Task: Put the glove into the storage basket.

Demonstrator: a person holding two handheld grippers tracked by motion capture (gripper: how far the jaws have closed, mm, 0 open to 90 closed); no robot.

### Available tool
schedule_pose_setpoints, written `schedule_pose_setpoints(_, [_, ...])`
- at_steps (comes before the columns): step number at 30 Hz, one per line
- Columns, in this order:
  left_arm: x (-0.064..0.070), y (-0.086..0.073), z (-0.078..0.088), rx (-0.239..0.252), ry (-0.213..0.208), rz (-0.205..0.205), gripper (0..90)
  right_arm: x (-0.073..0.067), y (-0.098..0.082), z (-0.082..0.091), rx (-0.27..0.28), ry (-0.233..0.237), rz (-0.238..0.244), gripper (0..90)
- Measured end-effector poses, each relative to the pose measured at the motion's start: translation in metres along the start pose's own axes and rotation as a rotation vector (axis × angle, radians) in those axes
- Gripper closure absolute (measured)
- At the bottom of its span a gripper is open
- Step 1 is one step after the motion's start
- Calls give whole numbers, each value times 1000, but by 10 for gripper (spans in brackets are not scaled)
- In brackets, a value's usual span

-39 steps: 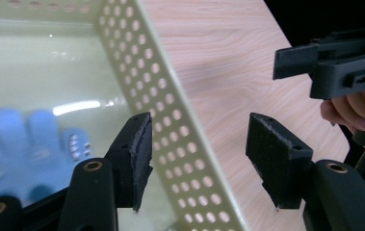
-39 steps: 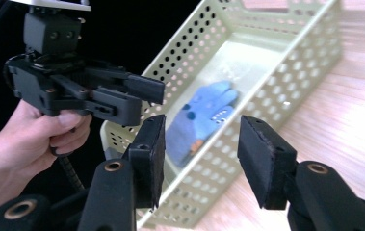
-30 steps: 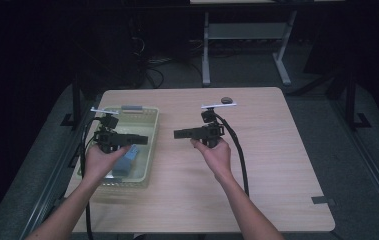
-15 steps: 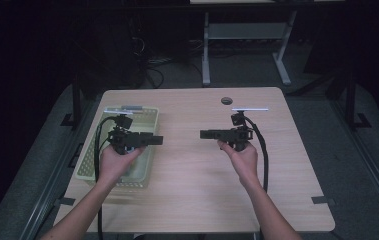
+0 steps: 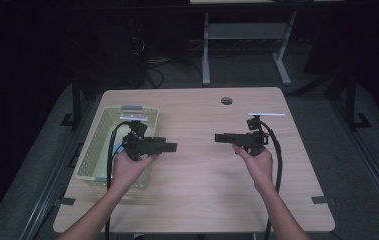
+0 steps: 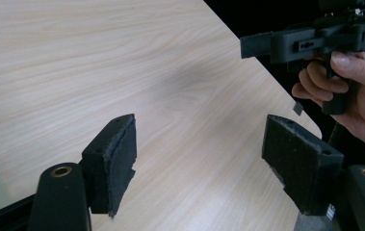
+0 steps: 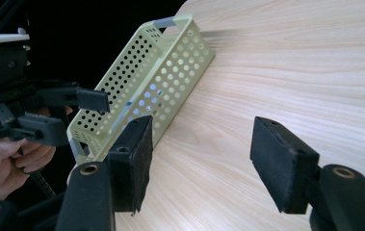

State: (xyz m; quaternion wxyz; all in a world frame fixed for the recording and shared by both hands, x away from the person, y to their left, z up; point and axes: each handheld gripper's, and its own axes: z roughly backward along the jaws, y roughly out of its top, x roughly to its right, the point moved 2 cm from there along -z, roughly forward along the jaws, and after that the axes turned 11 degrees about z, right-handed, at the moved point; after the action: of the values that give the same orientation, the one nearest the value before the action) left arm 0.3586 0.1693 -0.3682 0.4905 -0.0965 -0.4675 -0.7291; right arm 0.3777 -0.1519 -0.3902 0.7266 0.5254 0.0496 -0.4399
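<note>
Both hands are holding the left gripper (image 5: 171,146) and right gripper (image 5: 220,137) facing each other above the bench (image 5: 202,200), jaws gaping wide and gripping nothing, seemingly readying for a start

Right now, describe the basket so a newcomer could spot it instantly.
Start at the wooden table and go to its left edge. The basket sits there beside the left gripper: a long, pale yellow-green tray with perforated walls and grey end handles, the table's one coloured container.

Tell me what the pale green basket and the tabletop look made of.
Pale green perforated basket: probably moulded plastic, matte, with even rows of round holes and grey handles. Light wooden tabletop: wood-grain surface, likely laminate, with a smooth low sheen; solid wood cannot be ruled out.
</note>
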Motion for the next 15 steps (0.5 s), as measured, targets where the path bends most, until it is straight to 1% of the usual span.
schedule_pose_setpoints(3, [5, -3, -6, -5, -13, -3, 263, 5, -4, 8, 3, -9, -6, 388])
schedule_pose_setpoints(5, [10, -5, -10, -2, -22, -15, 261, 8, -7, 13, 10, -15, -13, 382])
schedule_pose_setpoints(9, [16, -10, -19, -10, -28, -24, 255, 15, -14, 23, 16, -27, -25, 376])
schedule_pose_setpoints(10, [17, -11, -21, -14, -31, -29, 255, 17, -16, 25, 14, -29, -32, 371])
schedule_pose_setpoints(11, [18, -13, -22, -20, -33, -31, 252, 18, -18, 27, 11, -36, -30, 369])
schedule_pose_setpoints(13, [21, -16, -26, -25, -39, -32, 247, 21, -22, 32, 23, -39, -31, 371])
schedule_pose_setpoints(14, [22, -17, -28, -28, -40, -36, 246, 22, -23, 34, 19, -43, -39, 370])
schedule_pose_setpoints(15, [23, -18, -30, -34, -39, -41, 243, 24, -26, 36, 22, -46, -38, 370])
